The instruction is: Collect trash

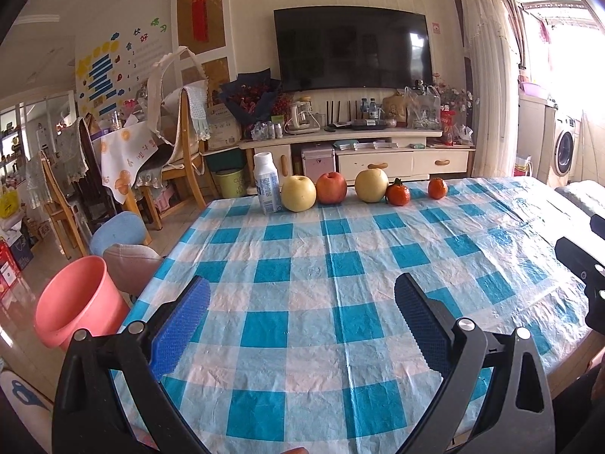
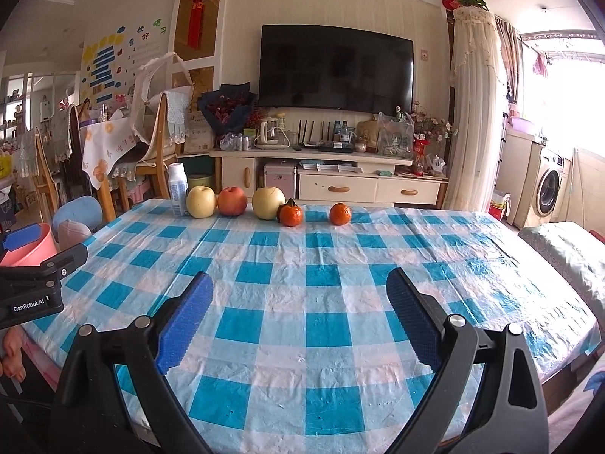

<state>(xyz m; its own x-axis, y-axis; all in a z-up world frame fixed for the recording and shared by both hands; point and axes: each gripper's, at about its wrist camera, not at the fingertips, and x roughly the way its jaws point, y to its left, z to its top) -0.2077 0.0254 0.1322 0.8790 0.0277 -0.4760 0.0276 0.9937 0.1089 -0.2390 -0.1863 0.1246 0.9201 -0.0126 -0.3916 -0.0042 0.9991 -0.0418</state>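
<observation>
Both your left gripper (image 1: 302, 302) and right gripper (image 2: 298, 299) hang spread wide, empty. The bottle (image 1: 267, 183) (likely the trash) stands far-left, touching a yellow apple (image 1: 298, 193) — a careless reach could topple it or roll fruit off.

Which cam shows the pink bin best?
Left wrist: the pink bin shows its open mouth, rim and most of its wall beside the table. Right wrist shows only a sliver at the left edge, partly behind the other tongs.
</observation>
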